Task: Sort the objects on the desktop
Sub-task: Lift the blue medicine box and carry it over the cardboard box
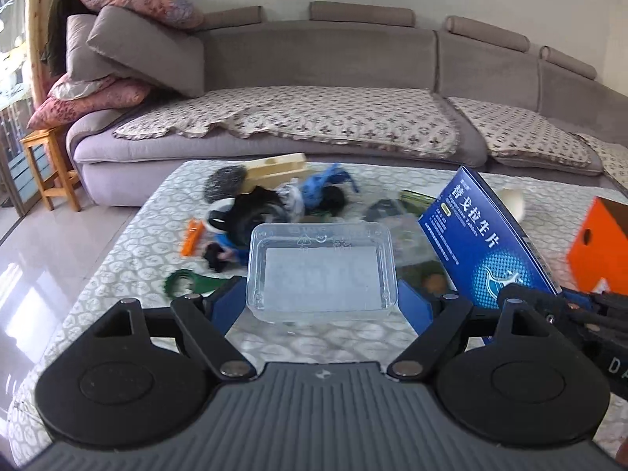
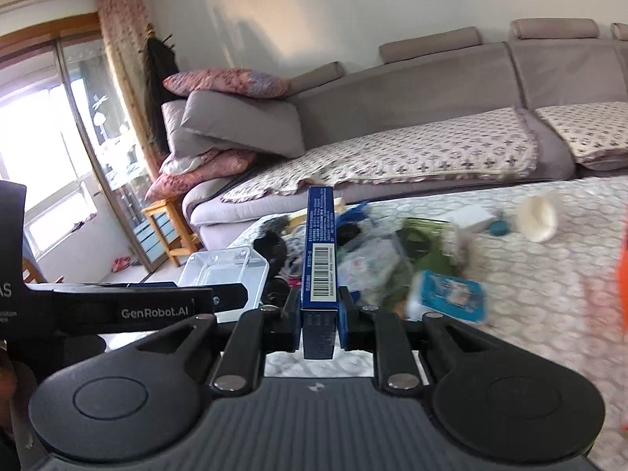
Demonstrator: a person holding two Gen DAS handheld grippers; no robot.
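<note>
My left gripper (image 1: 320, 306) is shut on a clear plastic container (image 1: 321, 271), held above the patterned table (image 1: 117, 259); the container also shows in the right wrist view (image 2: 223, 274). My right gripper (image 2: 320, 314) is shut on a blue medicine box (image 2: 320, 259), held upright on its edge. In the left wrist view the box (image 1: 484, 243) stands tilted just right of the container, with the right gripper's black body below it. A pile of mixed objects (image 1: 274, 200) lies on the table beyond both grippers.
An orange box (image 1: 600, 247) stands at the right. A white cup (image 2: 537, 216) lies on its side at the far right. A small light-blue packet (image 2: 447, 294) lies near the right gripper. A grey sofa (image 1: 333, 78) runs behind the table. A wooden stool (image 1: 51, 165) stands left.
</note>
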